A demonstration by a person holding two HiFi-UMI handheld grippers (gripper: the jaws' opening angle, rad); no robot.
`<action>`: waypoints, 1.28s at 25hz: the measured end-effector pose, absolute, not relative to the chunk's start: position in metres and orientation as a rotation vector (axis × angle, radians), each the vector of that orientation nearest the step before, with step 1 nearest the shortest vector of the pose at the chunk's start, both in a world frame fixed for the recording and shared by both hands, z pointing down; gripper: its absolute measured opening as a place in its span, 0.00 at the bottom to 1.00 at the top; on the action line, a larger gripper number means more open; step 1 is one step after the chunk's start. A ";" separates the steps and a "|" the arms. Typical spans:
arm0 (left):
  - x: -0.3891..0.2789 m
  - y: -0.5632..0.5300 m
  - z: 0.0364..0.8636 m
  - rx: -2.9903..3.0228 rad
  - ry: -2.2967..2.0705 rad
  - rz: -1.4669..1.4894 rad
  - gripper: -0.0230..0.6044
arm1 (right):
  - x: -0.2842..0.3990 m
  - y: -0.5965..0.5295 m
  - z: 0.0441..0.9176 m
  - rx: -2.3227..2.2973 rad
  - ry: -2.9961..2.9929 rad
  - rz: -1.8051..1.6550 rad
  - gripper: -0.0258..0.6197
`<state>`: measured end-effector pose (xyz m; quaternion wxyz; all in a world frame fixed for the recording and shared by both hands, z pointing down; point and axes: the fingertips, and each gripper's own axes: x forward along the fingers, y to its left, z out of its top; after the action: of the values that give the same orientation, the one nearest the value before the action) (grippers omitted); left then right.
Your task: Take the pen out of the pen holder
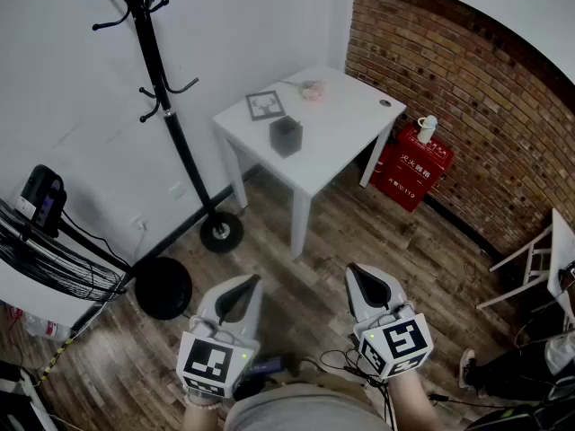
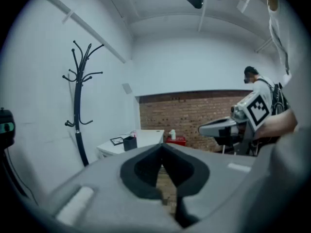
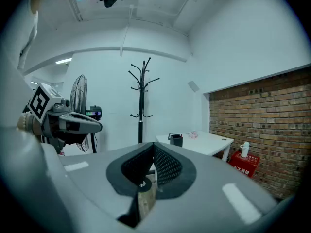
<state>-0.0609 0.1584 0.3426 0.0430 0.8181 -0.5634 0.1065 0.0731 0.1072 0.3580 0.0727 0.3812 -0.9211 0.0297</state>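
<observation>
The dark square pen holder (image 1: 286, 136) stands on a small white table (image 1: 346, 142) far ahead of me, by the wall corner. I cannot make out a pen in it at this distance. My left gripper (image 1: 247, 282) and right gripper (image 1: 358, 271) hover side by side over the wooden floor, well short of the table. Both have their jaws together with nothing between them. In the left gripper view the pen holder (image 2: 129, 142) appears small, just above the left gripper (image 2: 162, 147). In the right gripper view the pen holder (image 3: 176, 140) sits beyond the right gripper (image 3: 152, 145).
A picture frame (image 1: 266, 105) and a pink object (image 1: 311, 89) also lie on the table. A black coat rack (image 1: 166, 106) stands left of the table, a fan (image 1: 54, 259) at the far left. A red extinguisher box (image 1: 411, 164) is against the brick wall (image 1: 467, 88). A white chair (image 1: 530, 259) is at the right.
</observation>
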 end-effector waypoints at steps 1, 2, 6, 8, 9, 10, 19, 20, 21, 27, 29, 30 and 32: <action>-0.063 0.158 0.342 2.519 -1.726 0.330 0.03 | 0.072 0.107 0.358 1.145 -2.767 0.089 0.05; -0.064 0.157 0.342 2.530 -1.728 0.332 0.03 | 0.070 0.107 0.358 1.144 -2.768 0.088 0.05; -0.067 0.157 0.343 2.523 -1.729 0.331 0.03 | 0.067 0.107 0.359 1.138 -2.773 0.085 0.05; -0.067 0.157 0.343 2.529 -1.729 0.330 0.03 | 0.066 0.108 0.359 1.133 -2.773 0.083 0.05; -0.067 0.157 0.343 2.529 -1.728 0.329 0.03 | 0.065 0.108 0.359 1.131 -2.773 0.082 0.05; -0.068 0.156 0.343 2.534 -1.730 0.329 0.03 | 0.065 0.107 0.358 1.128 -2.773 0.079 0.05; -0.069 0.158 0.343 2.491 -1.743 0.301 0.03 | 0.069 0.105 0.356 1.166 -2.796 0.149 0.05; -0.070 0.157 0.342 2.502 -1.756 0.295 0.03 | 0.069 0.105 0.356 1.167 -2.798 0.152 0.05; -0.071 0.156 0.340 2.508 -1.769 0.286 0.03 | 0.069 0.104 0.356 1.166 -2.799 0.152 0.05; -0.071 0.154 0.339 2.501 -1.767 0.233 0.14 | 0.069 0.104 0.358 1.148 -2.797 0.149 0.05; -0.067 0.153 0.338 2.509 -1.758 0.239 0.19 | 0.070 0.104 0.358 1.141 -2.795 0.147 0.05; -0.066 0.152 0.339 2.512 -1.758 0.244 0.20 | 0.071 0.103 0.358 1.138 -2.795 0.147 0.05; -0.066 0.151 0.339 2.507 -1.764 0.251 0.20 | 0.073 0.103 0.359 1.135 -2.794 0.150 0.05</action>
<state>-0.0656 0.1515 0.3389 0.0331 0.8146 -0.5733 0.0815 0.0729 0.1030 0.3594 0.0610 0.3751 -0.9237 0.0496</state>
